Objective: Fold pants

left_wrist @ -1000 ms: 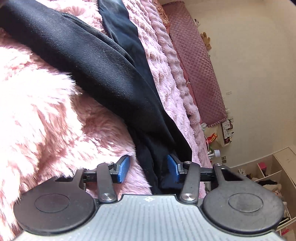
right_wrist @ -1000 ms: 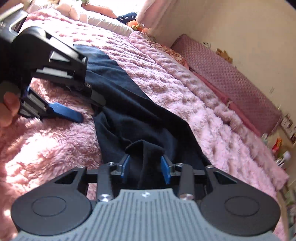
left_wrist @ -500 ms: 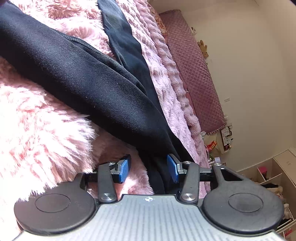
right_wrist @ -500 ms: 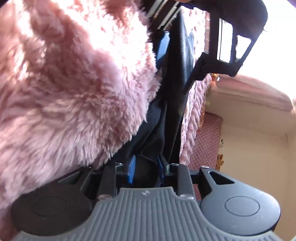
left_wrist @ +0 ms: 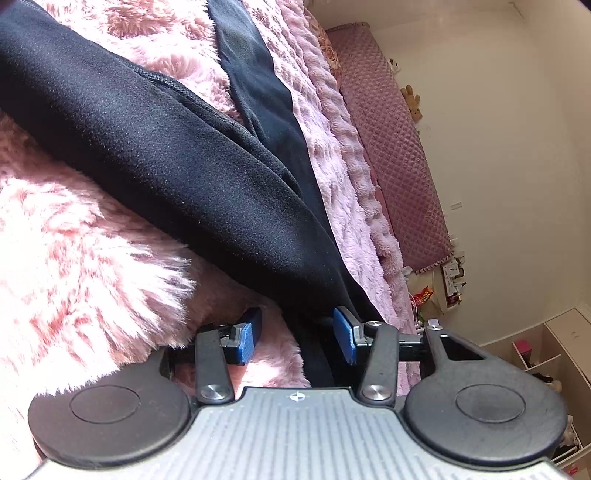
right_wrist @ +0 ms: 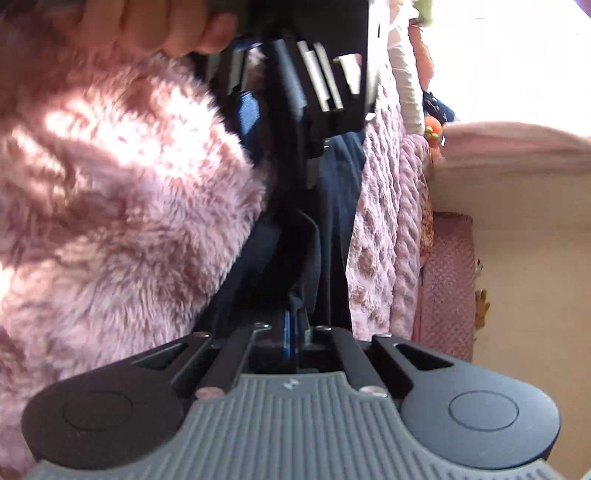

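Observation:
Black pants (left_wrist: 184, 166) lie stretched across a pink furry blanket (left_wrist: 74, 258). My left gripper (left_wrist: 295, 334) is open low on the blanket, with a fold of the pants between its blue pads (left_wrist: 245, 338), closer to the right one. In the right wrist view the pants (right_wrist: 332, 221) run away from my right gripper (right_wrist: 293, 326), which is rolled on its side. It is shut on a bunched edge of the cloth. The left gripper (right_wrist: 295, 92) shows at the top of that view, with a hand (right_wrist: 147, 22) holding it.
A knitted pink cover (left_wrist: 343, 177) and a quilted mauve mat (left_wrist: 399, 147) lie beyond the pants, along a cream wall. White shelves (left_wrist: 546, 350) and small clutter (left_wrist: 443, 280) stand at the lower right. Cushions (right_wrist: 428, 55) sit at the bed's far end.
My right gripper has rolled onto its side and its pads have come together on the pants' edge. The left gripper has stayed open in nearly the same spot.

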A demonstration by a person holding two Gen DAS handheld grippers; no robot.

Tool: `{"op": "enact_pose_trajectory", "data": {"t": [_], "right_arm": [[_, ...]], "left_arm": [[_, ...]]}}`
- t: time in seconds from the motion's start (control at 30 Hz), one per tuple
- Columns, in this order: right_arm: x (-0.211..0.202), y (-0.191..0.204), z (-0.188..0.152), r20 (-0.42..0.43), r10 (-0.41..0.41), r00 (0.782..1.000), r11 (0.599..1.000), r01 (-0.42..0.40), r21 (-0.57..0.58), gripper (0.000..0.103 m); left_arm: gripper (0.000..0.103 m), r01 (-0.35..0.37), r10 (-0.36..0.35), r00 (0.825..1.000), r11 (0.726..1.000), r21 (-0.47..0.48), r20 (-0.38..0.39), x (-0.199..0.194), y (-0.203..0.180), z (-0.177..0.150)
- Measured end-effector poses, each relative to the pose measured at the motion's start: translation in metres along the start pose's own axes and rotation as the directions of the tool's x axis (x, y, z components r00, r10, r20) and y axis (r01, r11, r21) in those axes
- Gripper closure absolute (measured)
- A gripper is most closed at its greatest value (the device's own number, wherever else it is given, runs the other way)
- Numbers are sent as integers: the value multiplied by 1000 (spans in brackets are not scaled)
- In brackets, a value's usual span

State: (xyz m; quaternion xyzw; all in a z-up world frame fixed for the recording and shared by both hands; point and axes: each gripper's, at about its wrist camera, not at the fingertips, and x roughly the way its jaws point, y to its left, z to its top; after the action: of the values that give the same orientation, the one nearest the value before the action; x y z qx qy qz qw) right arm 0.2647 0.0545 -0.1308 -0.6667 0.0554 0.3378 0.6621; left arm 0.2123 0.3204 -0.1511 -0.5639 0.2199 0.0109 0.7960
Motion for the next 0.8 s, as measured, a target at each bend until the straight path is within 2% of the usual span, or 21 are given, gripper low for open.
{"op": "enact_pose_trajectory", "data": {"t": [0.1, 0.13, 0.17, 0.2, 0.23, 0.27, 0.3, 0.33, 0.37, 0.4, 0.43, 0.47, 0.5, 0.57, 0.63, 0.67, 0.7, 0.73, 0.77, 0.8], "right_arm": [[-2, -4, 3, -25, 93, 995, 992, -90, 88, 103], [-2, 0, 3, -32, 148, 988, 982, -143, 123, 102], [-4, -1, 3, -19, 215, 976, 959, -208, 190, 86], [-6, -1, 4, 13, 270, 963, 918, -261, 299, 64], [-9, -10, -2, 44, 284, 958, 876, -277, 396, 60], [-9, -22, -9, 75, 301, 951, 822, -299, 485, 59], [-7, -36, -19, 121, 331, 936, 731, -335, 594, 59], [-4, -55, -38, 190, 345, 919, 606, -373, 702, 59], [-3, -61, -52, 250, 330, 910, 500, -394, 771, 61], [-3, -71, -69, 272, 300, 914, 446, -387, 807, 63], [1, -78, -81, 251, 264, 931, 445, -348, 825, 63], [7, -82, -91, 197, 232, 953, 474, -288, 832, 64], [21, -85, -102, 125, 203, 971, 522, -215, 825, 64], [44, -86, -127, 41, 189, 981, 576, -144, 804, 64], [64, -91, -154, 7, 218, 976, 565, -132, 814, 65], [71, -92, -162, 8, 223, 975, 556, -134, 820, 73], [76, -93, -167, 7, 216, 976, 551, -128, 825, 86], [82, -95, -172, -9, 208, 978, 541, -107, 834, 92], [87, -97, -178, -39, 206, 978, 513, -74, 855, 101], [95, -100, -185, -50, 209, 977, 458, -53, 888, 102]], "left_arm": [[50, 0, 0, 1000, 1000, -3, 7, -1, 1, -1], [50, -3, 3, 1000, 1000, 6, 9, -1, 0, -2], [50, -9, 8, 1000, 1000, 18, 11, -1, -1, -3], [50, -15, 15, 1000, 999, 32, 11, -1, -3, -4], [50, -23, 22, 1000, 999, 46, 12, 0, -5, -5], [50, -29, 28, 1000, 998, 58, 13, 0, -7, -5], [50, -32, 31, 999, 997, 64, 16, 0, -7, -6], [50, -33, 31, 999, 997, 67, 23, 0, -7, -6], [50, -29, 27, 999, 998, 61, 36, 0, -7, -7], [50, -23, 21, 999, 998, 52, 50, -1, -6, -7], [50, -18, 15, 998, 999, 43, 58, -1, -4, -7], [50, -15, 12, 998, 999, 37, 62, -1, -3, -6], [50, -14, 12, 998, 999, 36, 62, -1, -3, -6], [50, -17, 14, 998, 999, 49, 65, 1, -3, -7], [50, -30, 25, 998, 997, 72, 65, 3, -6, -8], [50, -36, 31, 997, 996, 85, 65, 4, -7, -8], [50, -41, 35, 997, 995, 94, 66, 5, -7, -9], [50, -42, 35, 997, 995, 95, 69, 5, -7, -9], [50, -34, 28, 997, 996, 85, 75, 4, -6, -9], [50, -22, 17, 997, 997, 74, 79, 3, -5, -8]]}}
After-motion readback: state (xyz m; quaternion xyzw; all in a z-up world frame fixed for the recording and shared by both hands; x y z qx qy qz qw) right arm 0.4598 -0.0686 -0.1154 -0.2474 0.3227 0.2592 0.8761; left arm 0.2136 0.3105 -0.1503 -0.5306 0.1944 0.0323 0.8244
